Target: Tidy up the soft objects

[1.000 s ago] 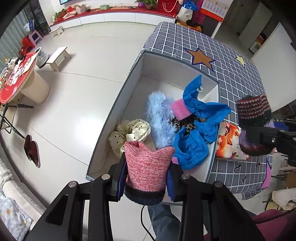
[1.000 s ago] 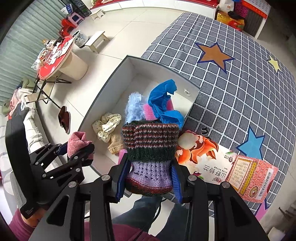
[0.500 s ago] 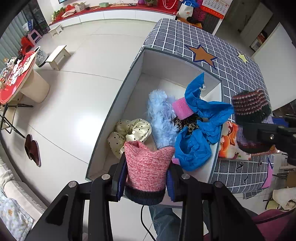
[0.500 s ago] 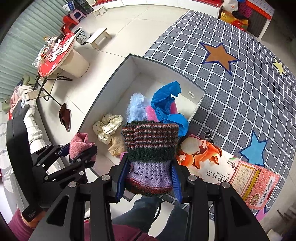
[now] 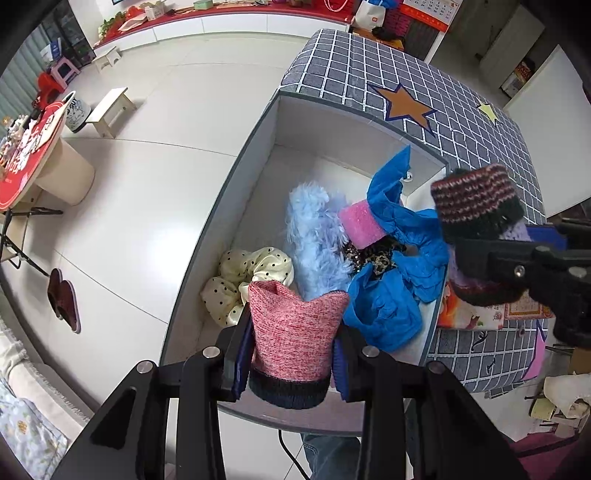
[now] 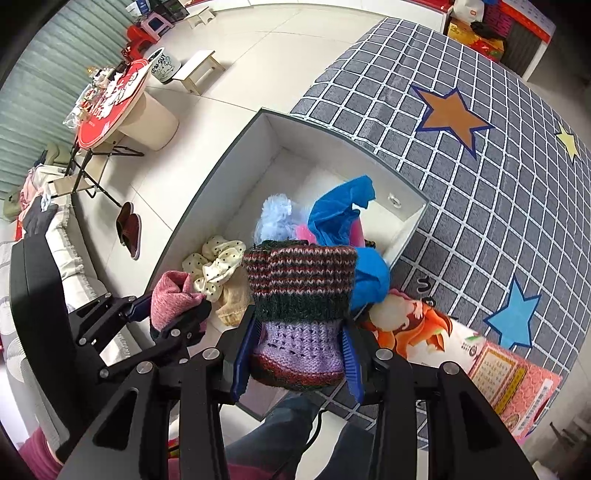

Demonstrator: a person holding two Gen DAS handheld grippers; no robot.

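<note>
Left gripper [image 5: 293, 356] pinches a pink knit sock [image 5: 295, 332], right gripper [image 6: 297, 352] a striped purple one [image 6: 299, 306]; both hover over the white drawer [image 5: 221, 206] below, probably for dropping.

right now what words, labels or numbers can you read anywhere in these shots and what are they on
"GUY": end of a longer word on the white bucket on the floor; the start is blurred.
Printed packet on the checked cloth: Chinese characters and a barcode, too small to read.
Wall calendar: number grid, too blurred to read.
White shopping bag: orange logo square, no legible letters.
Red round table: white print, unreadable.
</note>
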